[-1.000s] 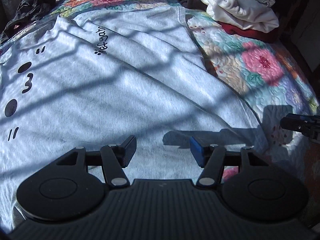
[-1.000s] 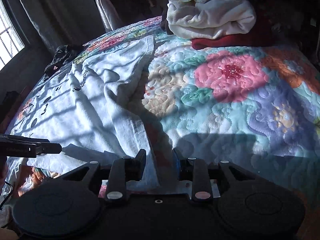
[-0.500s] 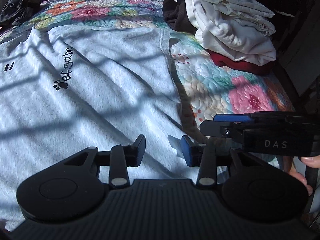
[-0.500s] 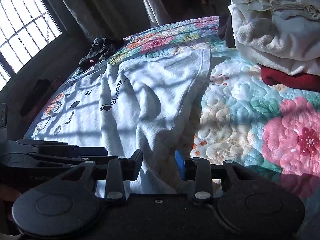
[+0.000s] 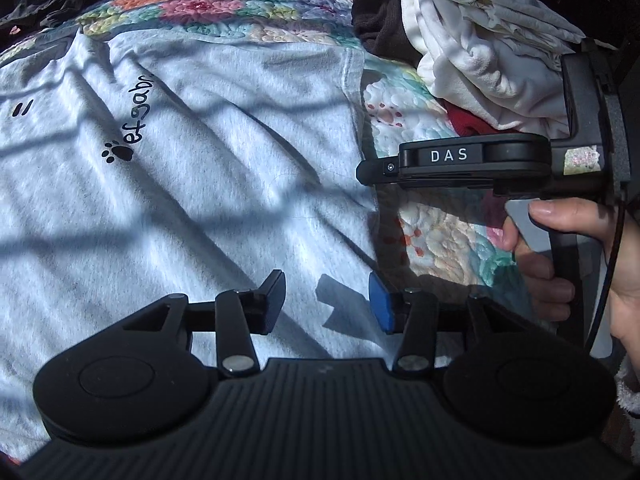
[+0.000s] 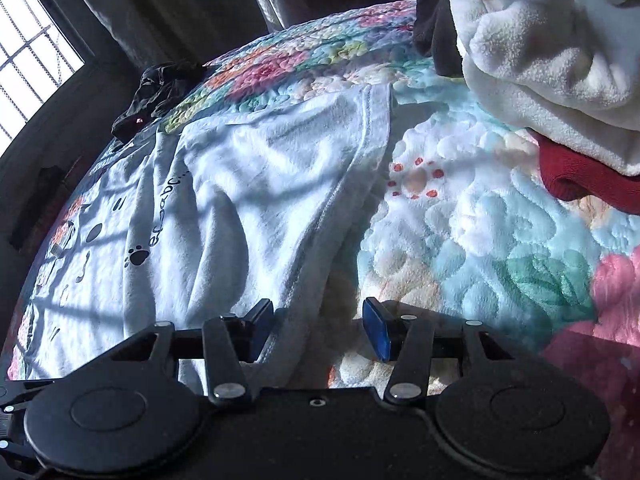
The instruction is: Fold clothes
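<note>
A light grey T-shirt with a black paw print and lettering lies spread on the floral quilt; it also shows in the right wrist view. My left gripper is open and empty, low over the shirt near its right side edge. My right gripper is open and empty, its jaws standing either side of the shirt's side edge where it meets the quilt. In the left wrist view the right gripper's body shows side-on, held in a hand.
A pile of white clothes over a red garment sits at the far right of the bed. A dark garment lies at the far left edge. A barred window is at the left.
Both grippers have moved forward along the shirt's right side. The right gripper has opened wider and dropped closer to the shirt's edge. The left stays open.
</note>
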### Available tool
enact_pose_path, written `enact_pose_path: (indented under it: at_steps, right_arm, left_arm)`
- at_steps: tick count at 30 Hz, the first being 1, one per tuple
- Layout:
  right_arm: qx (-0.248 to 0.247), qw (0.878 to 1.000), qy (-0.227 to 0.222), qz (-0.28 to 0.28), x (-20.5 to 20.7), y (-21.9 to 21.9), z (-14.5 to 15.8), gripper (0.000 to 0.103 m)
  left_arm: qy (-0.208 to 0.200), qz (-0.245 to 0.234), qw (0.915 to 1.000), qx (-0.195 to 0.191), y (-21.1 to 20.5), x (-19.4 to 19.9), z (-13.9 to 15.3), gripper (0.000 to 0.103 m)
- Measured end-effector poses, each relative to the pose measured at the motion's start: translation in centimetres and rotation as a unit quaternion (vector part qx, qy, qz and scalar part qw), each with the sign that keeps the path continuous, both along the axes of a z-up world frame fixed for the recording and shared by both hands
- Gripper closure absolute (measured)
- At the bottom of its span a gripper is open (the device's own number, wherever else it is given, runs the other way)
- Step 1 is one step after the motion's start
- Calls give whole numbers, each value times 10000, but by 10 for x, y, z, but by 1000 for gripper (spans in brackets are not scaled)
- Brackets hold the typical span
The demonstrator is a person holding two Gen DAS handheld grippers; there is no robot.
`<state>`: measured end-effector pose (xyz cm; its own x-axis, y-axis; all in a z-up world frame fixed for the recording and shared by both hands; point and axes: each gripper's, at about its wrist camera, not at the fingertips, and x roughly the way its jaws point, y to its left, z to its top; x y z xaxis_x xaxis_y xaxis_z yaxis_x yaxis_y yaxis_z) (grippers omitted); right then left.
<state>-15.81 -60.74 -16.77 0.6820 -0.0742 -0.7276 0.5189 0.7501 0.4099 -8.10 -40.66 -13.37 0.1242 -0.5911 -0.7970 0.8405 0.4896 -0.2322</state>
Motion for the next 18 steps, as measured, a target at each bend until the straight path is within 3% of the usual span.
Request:
enact_pose_path:
  at_steps: [4, 6, 8, 10, 11, 12, 13, 14, 16, 18]
  right_arm:
    - [377, 9989, -159, -215, 8, -15, -11, 48]
    - [502, 9985, -156, -178, 14, -18, -16, 43]
    - [557, 9982, -168, -131, 20, -20, -19, 36]
    - [436, 9989, -154, -93, 27, -20, -19, 35]
    - [294, 9995, -121, -29, 32, -18, -18, 38]
    - [45, 9999, -64, 95, 37, -15, -16, 66]
    - [-132, 9997, -20, 202, 42, -13, -14, 85]
    - [-165, 9995, -3, 277, 45, -13, -13, 93]
    - [-375, 9986, -115, 354, 48, -13, -4, 94]
    - [-1028, 9935, -199, 451, 46, -8, 12, 95]
  left_arm:
    - [-85, 53, 9999, 27, -4, 1, 0, 56]
    - [-103, 71, 9999, 23, -7, 3, 0, 54]
    - [-122, 86, 9999, -12, -11, 3, -1, 45]
    - [-108, 117, 9999, -54, -16, 5, -3, 38]
    - [-77, 107, 9999, -39, -18, 5, -5, 36]
    - [-13, 100, 9999, -1, -21, 6, -8, 36]
    - [72, 102, 9999, 40, -23, 7, -11, 36]
    - [147, 98, 9998, 42, -24, 8, -13, 36]
    - [257, 66, 9996, -32, -24, 9, -15, 39]
    - [305, 77, 9995, -89, -25, 9, -14, 44]
